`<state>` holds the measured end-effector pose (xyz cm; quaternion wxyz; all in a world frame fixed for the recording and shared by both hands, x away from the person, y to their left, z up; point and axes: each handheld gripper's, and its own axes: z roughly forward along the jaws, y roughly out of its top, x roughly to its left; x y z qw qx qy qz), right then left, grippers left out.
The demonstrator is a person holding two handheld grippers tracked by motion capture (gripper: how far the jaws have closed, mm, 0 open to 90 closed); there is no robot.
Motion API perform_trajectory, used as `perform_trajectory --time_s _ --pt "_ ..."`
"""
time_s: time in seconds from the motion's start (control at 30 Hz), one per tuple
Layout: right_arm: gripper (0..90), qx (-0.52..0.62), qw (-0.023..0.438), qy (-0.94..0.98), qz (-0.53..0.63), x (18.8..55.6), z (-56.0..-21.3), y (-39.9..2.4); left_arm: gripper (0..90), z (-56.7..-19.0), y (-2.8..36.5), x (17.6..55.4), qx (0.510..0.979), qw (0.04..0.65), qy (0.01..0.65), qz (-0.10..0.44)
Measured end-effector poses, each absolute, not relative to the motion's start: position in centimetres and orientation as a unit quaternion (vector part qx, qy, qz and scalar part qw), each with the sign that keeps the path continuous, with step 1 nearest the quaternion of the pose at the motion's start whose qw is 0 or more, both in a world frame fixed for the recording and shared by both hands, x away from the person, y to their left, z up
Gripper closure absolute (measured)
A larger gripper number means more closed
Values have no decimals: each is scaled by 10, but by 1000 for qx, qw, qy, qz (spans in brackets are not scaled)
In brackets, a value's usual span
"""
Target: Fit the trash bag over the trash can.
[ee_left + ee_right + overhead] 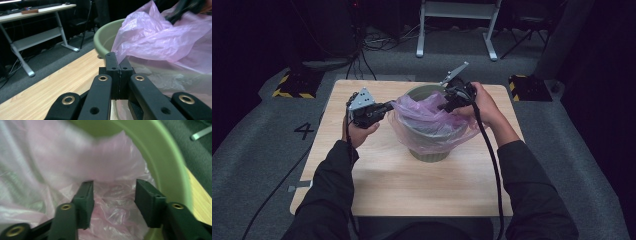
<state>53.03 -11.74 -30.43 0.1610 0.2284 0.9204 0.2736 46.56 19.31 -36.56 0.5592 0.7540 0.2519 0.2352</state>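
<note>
A pale green bin stands in the middle of the wooden table, lined with a thin pink plastic bag that spills over its rim. My left gripper is at the bin's left side, jaws pressed together on the bag's edge, which rises from the tips beside the bin's rim. From the right, my right gripper reaches over the rim into the bin. Its jaws stand apart above crumpled bag film, with the bin wall to their right and nothing pinched.
The table has bare wood in front of the bin and to its sides. Behind it stands a white desk frame on grey carpet, with yellow-black striped blocks at the table's far corners. A cable trails from each gripper along the forearms.
</note>
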Motion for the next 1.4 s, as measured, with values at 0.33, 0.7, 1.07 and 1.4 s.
perform_trajectory --time_s 0.33,0.7,1.07,1.4 --pt "317 184 167 881 402 502 -272 -158 898 -368 197 469 751 554 269 238" --pt "274 121 137 894 410 486 -269 -190 898 -369 195 476 755 545 278 234" --pt "764 164 176 893 380 509 -288 -187 898 -364 186 485 762 539 272 233" --pt "891 327 163 816 448 550 -316 -210 898 -375 172 511 778 508 297 219"
